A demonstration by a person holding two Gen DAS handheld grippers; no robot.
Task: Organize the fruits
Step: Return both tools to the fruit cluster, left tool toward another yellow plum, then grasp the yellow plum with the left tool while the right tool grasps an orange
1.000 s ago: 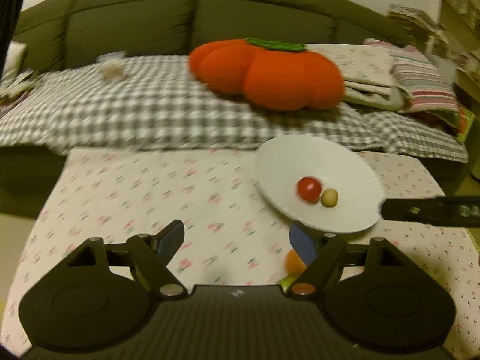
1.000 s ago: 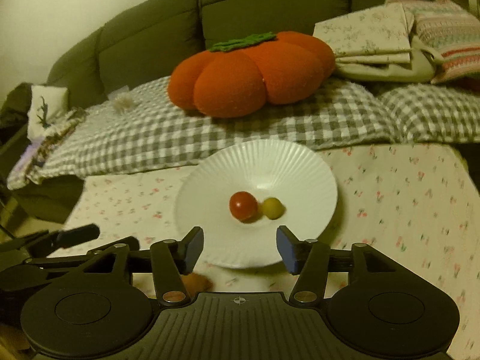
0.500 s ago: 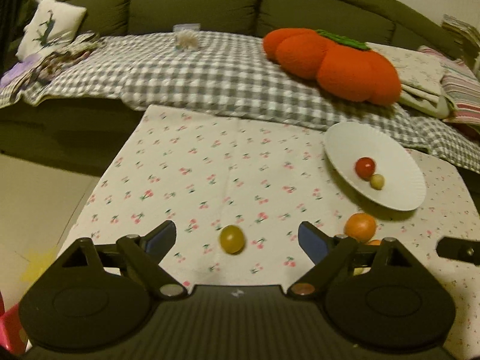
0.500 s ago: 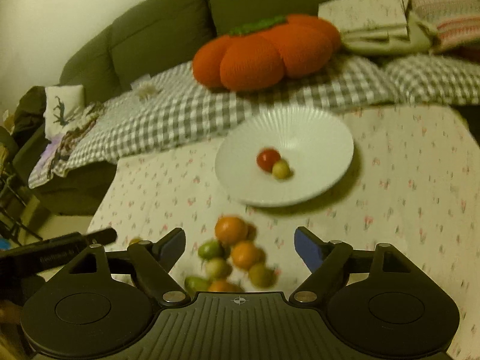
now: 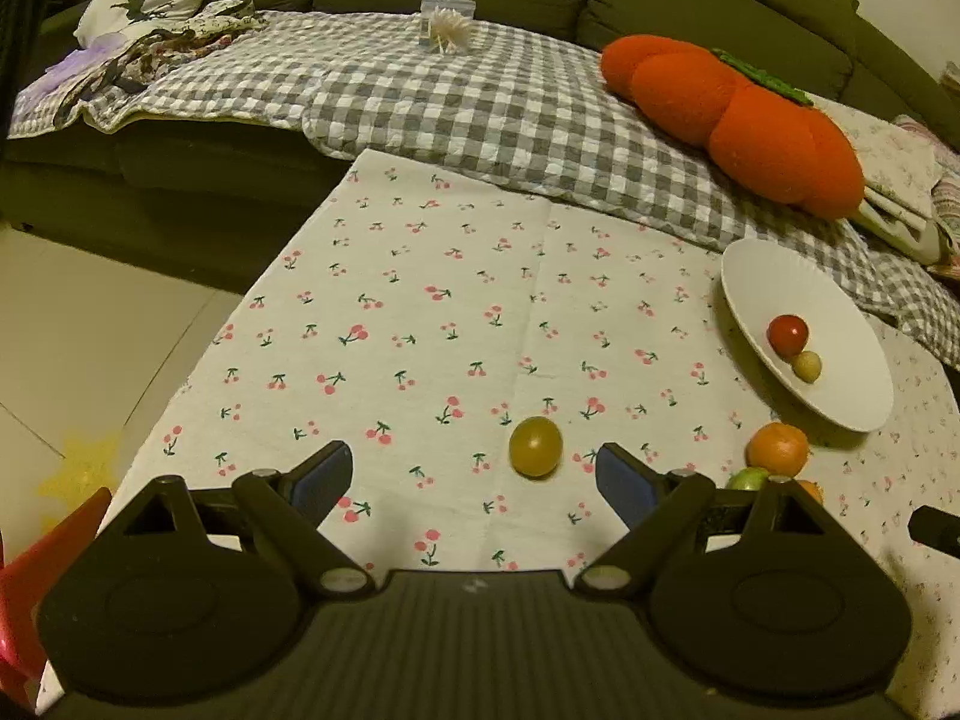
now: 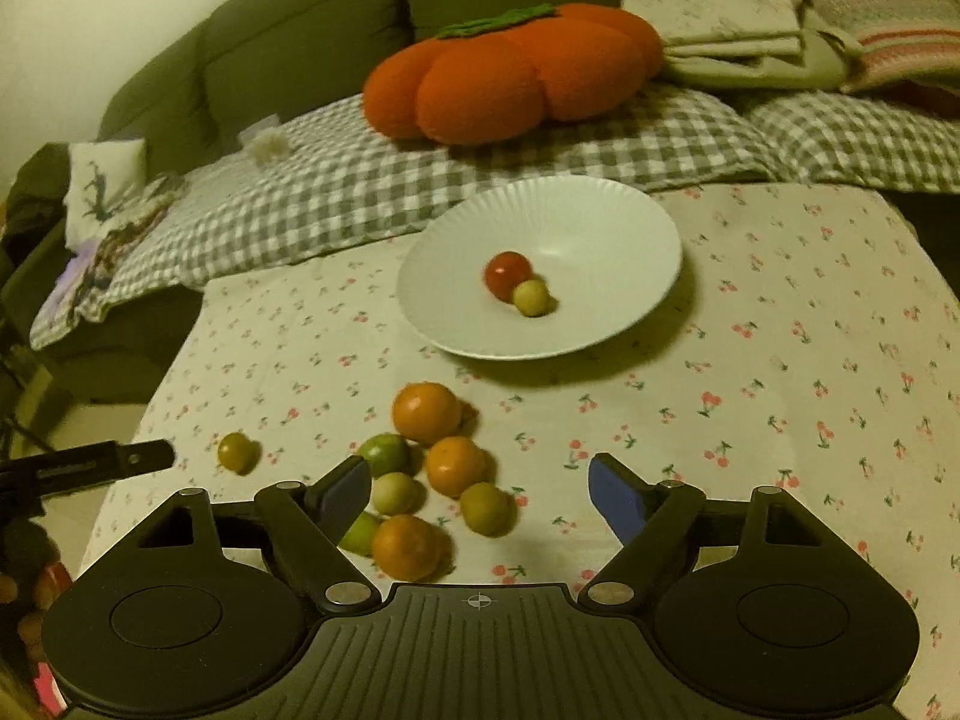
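A white ribbed plate (image 6: 612, 228) (image 5: 840, 396) on the cherry-print cloth holds a red tomato (image 6: 507, 271) (image 5: 787, 333) and a small yellow fruit (image 6: 531, 297) (image 5: 807, 366). A cluster of oranges (image 6: 427, 412) and green fruits (image 6: 487, 507) lies in front of the plate. One olive-green fruit (image 5: 535, 446) (image 6: 237, 451) lies apart, to the left. My left gripper (image 5: 474, 480) is open and empty, just short of that fruit. My right gripper (image 6: 480, 495) is open and empty above the cluster. An orange (image 5: 777, 449) shows by the left gripper's right finger.
A sofa with a grey checked blanket (image 5: 480, 102) runs behind the table. An orange pumpkin cushion (image 6: 510, 72) (image 5: 738, 120) and folded linens (image 6: 732, 30) lie on it. The table's left edge (image 5: 240, 324) drops to a tiled floor. A red object (image 5: 36, 576) is at lower left.
Both grippers drew back from the plate and opened wider. The left swung left to the lone olive fruit; the right rose back, bringing the fruit cluster into view.
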